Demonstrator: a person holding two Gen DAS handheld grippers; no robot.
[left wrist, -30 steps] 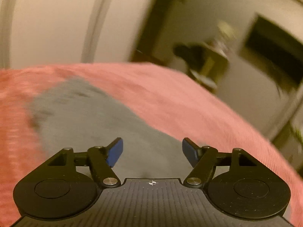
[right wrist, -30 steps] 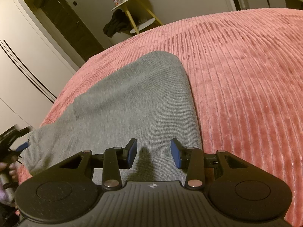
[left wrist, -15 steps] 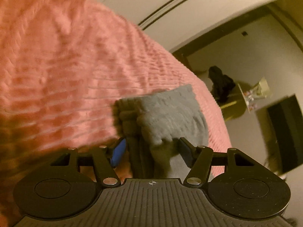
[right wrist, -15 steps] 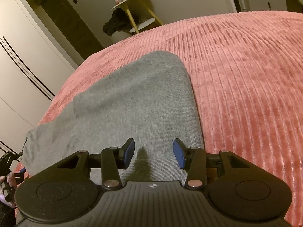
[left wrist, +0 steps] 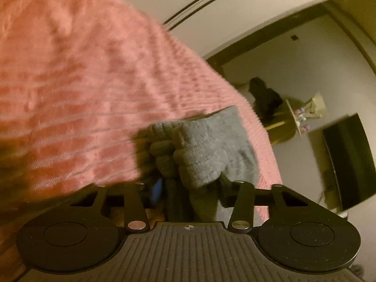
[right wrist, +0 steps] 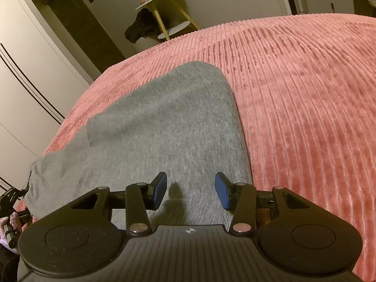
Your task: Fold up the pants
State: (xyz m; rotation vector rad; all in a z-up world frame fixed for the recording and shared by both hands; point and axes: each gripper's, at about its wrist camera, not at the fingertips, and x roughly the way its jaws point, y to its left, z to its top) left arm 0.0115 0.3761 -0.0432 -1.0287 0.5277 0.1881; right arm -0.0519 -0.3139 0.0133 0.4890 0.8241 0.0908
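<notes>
- Here, the grey pants (right wrist: 150,127) lie folded on a bed under a pink ribbed bedspread (right wrist: 305,94), one long strip running away from the right wrist camera toward the far corner of the bed.
- The far end of the pants is a rounded fold; the near left end is bunched at the bed's edge.
- The right tongs (right wrist: 190,191) hover just over the near part of the grey cloth, blue pads partly apart, with only flat fabric beneath the gap and a shadow on it; nothing is gripped.
- The left tongs (left wrist: 188,188) sit at the bunched, ribbed end of the pants (left wrist: 199,150), at the edge of the bedspread (left wrist: 82,82).
- Their jaws are closing, and a wad of the grey cloth stands between them; the left wrist view is blurred and dark there, so it seems the pads are not yet pressing on it, though I cannot be sure.
- One blue pad (left wrist: 158,189) shows to the left of the cloth; the other is hidden behind it.
- In the right wrist view, the left tongs' black frame (right wrist: 10,196) and part of the person's hand (right wrist: 9,223) show at the far left edge, just beside the bunched end.
- Beyond the bed stand a yellow side table (right wrist: 162,11) with dark clothing (right wrist: 141,28) draped on it, and white wardrobe doors (right wrist: 28,70).
</notes>
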